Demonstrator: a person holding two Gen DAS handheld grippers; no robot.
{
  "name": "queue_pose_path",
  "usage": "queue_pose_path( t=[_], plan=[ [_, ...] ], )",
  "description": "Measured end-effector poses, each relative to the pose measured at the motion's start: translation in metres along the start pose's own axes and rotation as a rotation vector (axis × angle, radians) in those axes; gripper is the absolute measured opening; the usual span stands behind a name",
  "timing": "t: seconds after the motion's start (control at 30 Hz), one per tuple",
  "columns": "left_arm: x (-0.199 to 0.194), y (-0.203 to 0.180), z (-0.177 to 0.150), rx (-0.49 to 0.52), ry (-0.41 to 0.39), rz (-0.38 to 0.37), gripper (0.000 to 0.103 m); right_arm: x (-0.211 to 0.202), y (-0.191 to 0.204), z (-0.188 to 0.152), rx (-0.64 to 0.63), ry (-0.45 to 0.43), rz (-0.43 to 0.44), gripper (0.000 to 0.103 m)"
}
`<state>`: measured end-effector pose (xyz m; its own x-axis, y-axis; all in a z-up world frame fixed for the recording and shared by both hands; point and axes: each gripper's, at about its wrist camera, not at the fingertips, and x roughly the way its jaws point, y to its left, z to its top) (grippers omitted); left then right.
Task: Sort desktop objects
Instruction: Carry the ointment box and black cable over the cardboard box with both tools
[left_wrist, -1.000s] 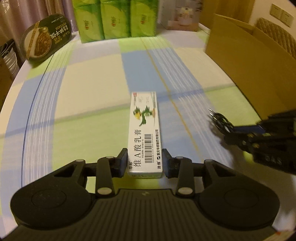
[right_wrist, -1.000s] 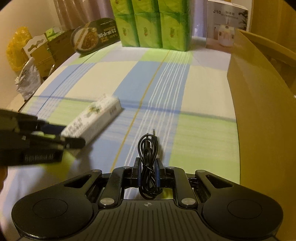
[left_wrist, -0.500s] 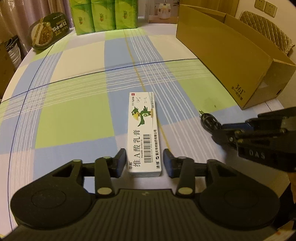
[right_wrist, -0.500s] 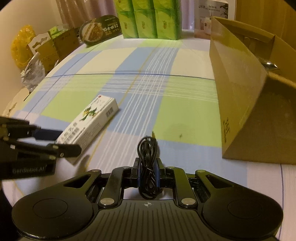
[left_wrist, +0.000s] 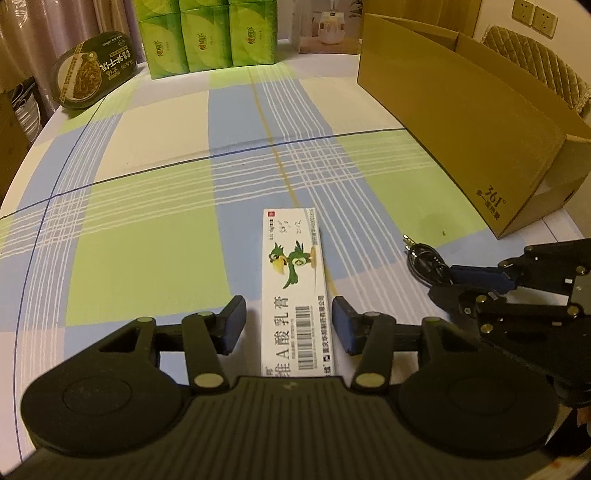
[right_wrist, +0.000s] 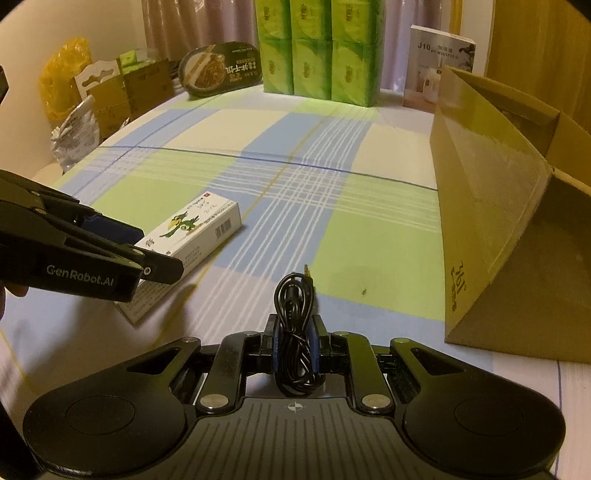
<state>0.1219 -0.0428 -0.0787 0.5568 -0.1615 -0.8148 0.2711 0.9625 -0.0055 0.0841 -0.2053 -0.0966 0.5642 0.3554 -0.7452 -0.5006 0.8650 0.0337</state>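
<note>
The white rectangular cardboard ointment box with a green parrot lies flat on the checked surface near its front edge, lengthwise between the jaws of the left hand-held gripper. Those jaws have just been opening and now stand clear of both long sides, so it's let go. I'd back straight off without nudging it. The right hand-held gripper is pinched on a coiled black cable; the open brown cardboard box along the right edge looks like its home.
</note>
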Motion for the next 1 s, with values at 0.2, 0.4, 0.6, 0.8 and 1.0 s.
queue_pose_path(
  t=[0.2, 0.4, 0.6, 0.8, 1.0],
  plan=[
    [0.003, -0.003, 0.004, 0.021, -0.001, -0.012, 0.044, 0.002, 0.001, 0.002, -0.009, -0.003, -0.007, 0.016],
    [0.003, -0.008, 0.001, 0.031, 0.012, -0.003, 0.033, 0.001, -0.001, 0.004, 0.012, 0.012, -0.012, 0.013],
    [-0.01, -0.01, -0.007, 0.018, 0.01, -0.007, 0.033, -0.014, 0.0, 0.002, 0.023, -0.007, -0.017, 0.012],
    [-0.027, -0.015, -0.009, 0.02, -0.005, -0.007, 0.033, -0.034, -0.002, 0.004, 0.043, -0.041, -0.027, 0.012],
    [-0.038, -0.021, -0.011, 0.034, -0.014, -0.005, 0.033, -0.052, -0.003, 0.007, 0.052, -0.072, -0.033, 0.012]
  ],
)
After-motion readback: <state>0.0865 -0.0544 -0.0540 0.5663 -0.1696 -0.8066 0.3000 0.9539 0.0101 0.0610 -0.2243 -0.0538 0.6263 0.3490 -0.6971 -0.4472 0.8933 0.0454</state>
